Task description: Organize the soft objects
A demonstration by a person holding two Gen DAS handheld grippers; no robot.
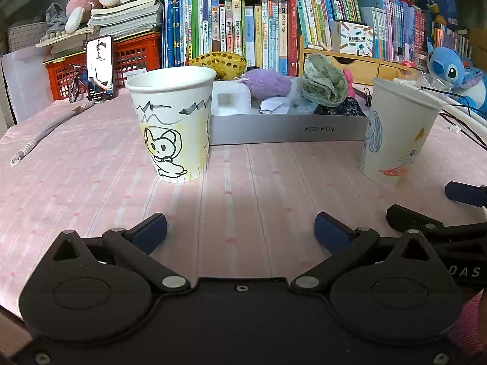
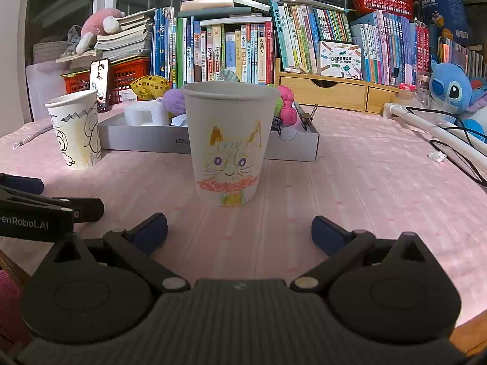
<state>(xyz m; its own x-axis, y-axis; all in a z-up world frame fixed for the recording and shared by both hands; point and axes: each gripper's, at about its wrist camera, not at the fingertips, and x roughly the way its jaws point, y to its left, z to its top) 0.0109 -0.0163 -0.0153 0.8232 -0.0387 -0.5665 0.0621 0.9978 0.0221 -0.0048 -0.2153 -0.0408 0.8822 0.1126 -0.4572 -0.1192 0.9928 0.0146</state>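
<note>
A grey tray [image 1: 286,129] at the back of the pink tablecloth holds soft objects: a purple plush [image 1: 268,82], a yellow spotted one [image 1: 220,62], a green cloth bundle [image 1: 324,82] and a pink plush [image 2: 287,103]. Two paper cups stand in front of it: one with a rabbit drawing [image 1: 172,121] on the left, one with a cat drawing [image 2: 229,143] on the right. My left gripper [image 1: 240,232] is open and empty, low over the cloth, short of the rabbit cup. My right gripper [image 2: 239,231] is open and empty, just short of the cat cup.
White foam [image 1: 229,99] lies in the tray's left end. A phone [image 1: 99,67] stands at the back left by a red crate [image 1: 134,57]. A cord [image 1: 45,132] lies far left. Books line the back. A blue plush [image 2: 453,91] and cables [image 2: 456,149] lie on the right.
</note>
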